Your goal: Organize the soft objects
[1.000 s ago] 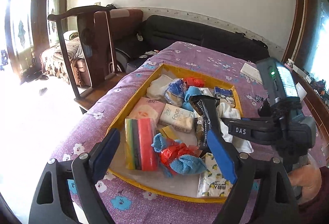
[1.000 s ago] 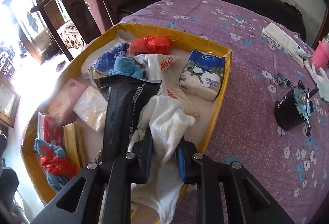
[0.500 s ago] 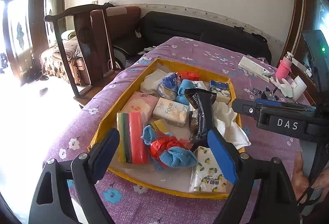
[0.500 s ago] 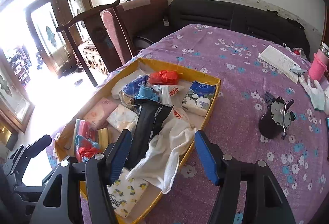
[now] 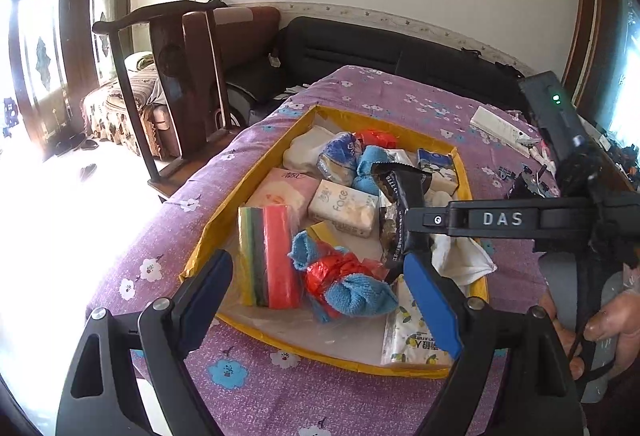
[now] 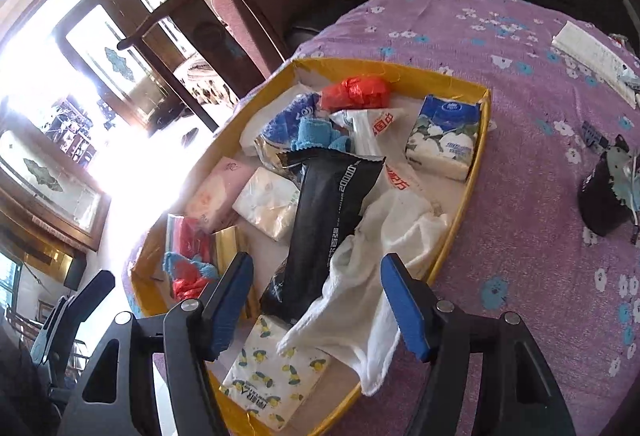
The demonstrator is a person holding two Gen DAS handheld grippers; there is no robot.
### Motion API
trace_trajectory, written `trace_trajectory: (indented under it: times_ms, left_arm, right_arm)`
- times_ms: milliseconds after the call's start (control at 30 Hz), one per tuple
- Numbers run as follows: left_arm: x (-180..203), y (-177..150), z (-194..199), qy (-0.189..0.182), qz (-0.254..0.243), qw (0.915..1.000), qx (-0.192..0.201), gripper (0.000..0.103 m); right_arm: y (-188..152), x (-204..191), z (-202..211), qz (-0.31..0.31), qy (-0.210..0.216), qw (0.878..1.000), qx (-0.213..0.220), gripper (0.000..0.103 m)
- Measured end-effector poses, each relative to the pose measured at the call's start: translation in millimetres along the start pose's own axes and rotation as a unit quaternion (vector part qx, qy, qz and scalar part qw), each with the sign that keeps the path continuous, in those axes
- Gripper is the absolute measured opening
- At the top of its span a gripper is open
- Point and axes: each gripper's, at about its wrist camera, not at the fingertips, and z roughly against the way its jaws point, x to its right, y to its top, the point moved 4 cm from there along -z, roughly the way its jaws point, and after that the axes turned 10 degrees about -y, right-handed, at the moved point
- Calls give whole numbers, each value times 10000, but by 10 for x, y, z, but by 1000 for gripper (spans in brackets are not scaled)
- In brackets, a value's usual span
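The white tissue pack (image 5: 345, 206) near the middle of the yellow tray (image 5: 224, 207) reads "face", the long black pouch (image 6: 328, 220) lying lengthwise down the tray carries "2000" among smaller print too small to read, and the right gripper's body, seen from the left wrist, is marked "DAS". A white bag (image 6: 378, 133) under the pouch's far end bears red Chinese characters.

The left gripper (image 5: 320, 300) hangs over the tray's near edge with its blue-padded fingers spread wide and nothing between them. The right gripper (image 6: 316, 300) hovers low over the near right corner, fingers (image 6: 404, 304) likewise spread and empty; a white cloth (image 6: 372, 276) lies just beyond them, draped over the tray's right rim onto the purple flowered tablecloth (image 6: 540, 296). A bare hand (image 5: 612, 328) grips the right gripper's handle.

The tray holds the soft things: a lemon-print tissue pack (image 6: 276, 376) in the near right corner, a blue and white tissue pack (image 6: 444, 139) in the far right corner, a red plastic bag (image 6: 356, 91) at the far edge, a rainbow-striped sponge pack (image 5: 268, 256) at the near left, a blue towel wrapped in red plastic (image 5: 344, 284) beside it, and a pink pack (image 5: 286, 189) along the left edge
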Motion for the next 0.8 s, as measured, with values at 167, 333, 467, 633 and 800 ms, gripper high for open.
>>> trace_trajectory:
  times_ms: [167, 333, 467, 633, 800]
  left_arm:
    - [-216, -37, -42, 35, 240, 9997, -104, 87]
    - [-351, -47, -75, -36, 450, 9988, -191, 87]
    - [-422, -19, -96, -30, 535, 9983, -247, 87]
    - [-296, 157, -229, 63, 205, 9991, -360, 87]
    - [-4, 412, -471, 260, -348, 9974, -581, 87]
  right_arm:
    - [66, -72, -180, 12, -142, 9998, -127, 80]
    - [60, -92, -103, 73, -34, 9999, -102, 84]
    - [53, 152, 381, -109, -42, 9983, 565, 84]
    - [-141, 691, 886, -331, -757, 9892, 1211, 84]
    - [-431, 1279, 1075, -857, -1022, 9829, 1271, 84]
